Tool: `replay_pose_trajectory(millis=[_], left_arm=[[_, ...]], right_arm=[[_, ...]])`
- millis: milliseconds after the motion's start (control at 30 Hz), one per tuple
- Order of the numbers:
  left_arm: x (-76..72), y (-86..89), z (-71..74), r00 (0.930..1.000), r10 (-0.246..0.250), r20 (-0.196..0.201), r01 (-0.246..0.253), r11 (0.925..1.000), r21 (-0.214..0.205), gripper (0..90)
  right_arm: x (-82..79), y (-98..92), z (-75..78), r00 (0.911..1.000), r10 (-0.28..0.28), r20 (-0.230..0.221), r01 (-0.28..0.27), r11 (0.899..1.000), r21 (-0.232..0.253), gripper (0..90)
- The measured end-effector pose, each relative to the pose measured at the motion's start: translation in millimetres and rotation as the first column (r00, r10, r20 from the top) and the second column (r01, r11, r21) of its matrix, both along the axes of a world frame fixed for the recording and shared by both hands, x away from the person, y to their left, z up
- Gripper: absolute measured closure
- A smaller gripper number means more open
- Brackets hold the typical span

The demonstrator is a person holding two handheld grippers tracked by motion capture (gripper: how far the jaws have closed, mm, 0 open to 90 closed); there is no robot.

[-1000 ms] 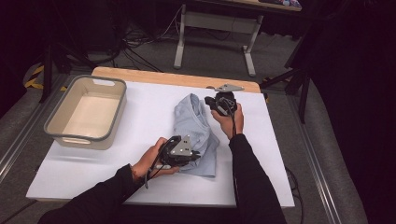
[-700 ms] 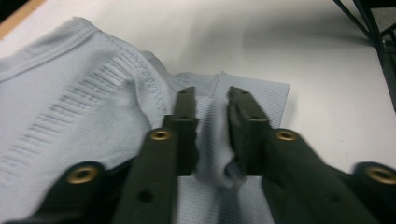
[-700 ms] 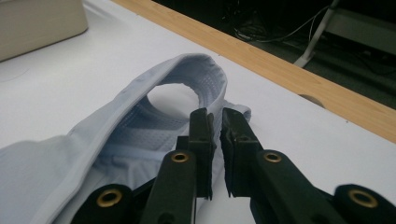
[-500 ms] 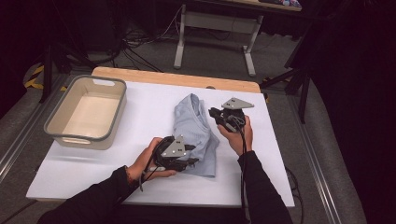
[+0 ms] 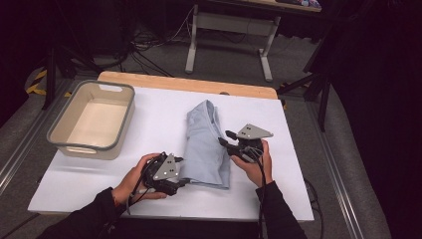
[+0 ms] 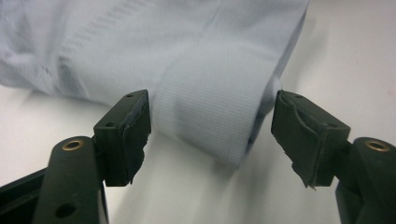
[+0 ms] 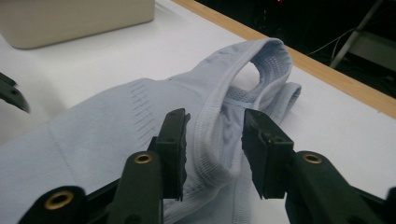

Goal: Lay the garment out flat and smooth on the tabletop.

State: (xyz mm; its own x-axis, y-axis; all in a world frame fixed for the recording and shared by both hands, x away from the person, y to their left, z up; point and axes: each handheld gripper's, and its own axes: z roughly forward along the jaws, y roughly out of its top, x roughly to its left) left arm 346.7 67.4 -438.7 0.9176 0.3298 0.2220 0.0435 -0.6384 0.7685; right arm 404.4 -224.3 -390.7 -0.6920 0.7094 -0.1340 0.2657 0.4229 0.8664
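Observation:
A light blue garment [image 5: 205, 144] lies folded lengthwise in the middle of the white table top [image 5: 99, 191]. My left gripper [image 5: 182, 171] sits at its near left corner. In the left gripper view its jaws [image 6: 212, 112] have just been opening, and the folded corner of the cloth [image 6: 205, 112] lies loose between them. My right gripper [image 5: 225, 139] rests at the garment's right edge. Its jaws [image 7: 215, 140] have also just been opening and straddle the ribbed hem [image 7: 210, 135] without pressing it.
A beige plastic bin [image 5: 84, 148] stands on the table's left side, seen as a pale wall [image 7: 70, 18] in the right gripper view. A wooden strip [image 5: 189, 83] runs along the far edge. Table legs and cables lie on the floor beyond.
Both grippers have let go of the garment and their jaws have spread. The right hand has come from the garment's far end toward me; the left hand has drawn back to the left.

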Motion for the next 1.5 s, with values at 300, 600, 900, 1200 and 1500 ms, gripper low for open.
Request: replay_pose_trajectory(millis=[300,600,900,1200,1500], left_arm=[[8.1,-4.1,-11.3,0.9989,-0.006,-0.047,0.006,1.0000,-0.001,38.5],[14.5,-5.1,-15.2,0.9968,-0.049,-0.064,0.050,0.9987,0.009,74.6],[11.6,-2.1,-12.0,0.9971,-0.068,-0.033,0.070,0.9968,0.038,87.6],[7.0,6.0,-4.1,0.9969,-0.077,-0.019,0.077,0.9971,-0.002,64.3],[8.3,-1.9,-7.3,0.9986,-0.048,-0.020,0.047,0.9980,-0.041,29.3]], right_arm=[[1.4,-3.8,-14.9,0.9979,-0.040,-0.050,0.037,0.998,-0.054,62.2],[6.2,-6.1,-24.4,0.9942,-0.052,-0.094,0.044,0.996,-0.079,73.4],[0.6,-9.1,-24.7,0.9951,-0.048,-0.087,0.042,0.997,-0.066,76.9],[-10.4,-14.0,-20.7,0.9967,-0.047,-0.067,0.044,0.998,-0.048,77.3],[-15.2,-18.4,-27.3,0.9944,-0.072,-0.077,0.067,0.996,-0.063,77.3]])
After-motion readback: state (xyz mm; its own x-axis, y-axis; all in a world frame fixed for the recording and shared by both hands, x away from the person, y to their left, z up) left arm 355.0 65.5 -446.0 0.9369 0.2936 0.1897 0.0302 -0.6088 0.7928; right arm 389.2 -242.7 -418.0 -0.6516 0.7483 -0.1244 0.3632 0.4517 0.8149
